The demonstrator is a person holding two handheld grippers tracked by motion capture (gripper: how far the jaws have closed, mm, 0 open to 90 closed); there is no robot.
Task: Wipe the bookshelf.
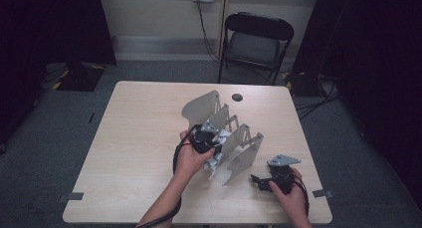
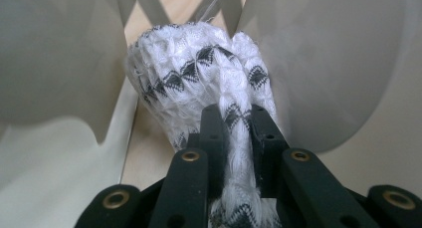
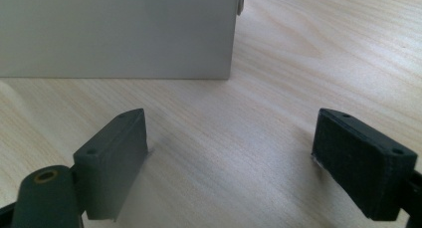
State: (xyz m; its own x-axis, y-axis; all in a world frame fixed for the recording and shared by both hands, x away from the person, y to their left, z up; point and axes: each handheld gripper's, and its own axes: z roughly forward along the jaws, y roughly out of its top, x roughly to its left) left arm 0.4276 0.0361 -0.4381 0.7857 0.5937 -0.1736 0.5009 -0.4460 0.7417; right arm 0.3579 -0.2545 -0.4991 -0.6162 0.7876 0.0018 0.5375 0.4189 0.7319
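Cloth [image 2: 199,78], white with a dark diamond pattern, is bunched up in a ball and pinched tight in the left claw [image 2: 238,133]. The two black jaws press on a twisted bit of the cloth, and the rest puffs out past the tips. In the high view the left claw [image 1: 205,141] sits over a grey rack [image 1: 234,138] near the middle of the worktop [image 1: 139,138]. The rack is made of thin grey plates that stand up in a row, joined by crossed bars. In the left gripper view the cloth hangs down between two of those plates, one on each side of it, with the pale wood below. One plate looks very close to the cloth on the right side, but whether they touch cannot be told. The right claw [image 1: 263,180] is near the front right part of the worktop, just beside the front end of the rack. Its jaws stand wide apart with nothing between them, and in the right gripper view [image 3: 231,158] only bare wood lies in the gap. A flat grey side of the rack stands just ahead of it. A black chair [image 1: 256,41] stands on the floor behind the worktop.
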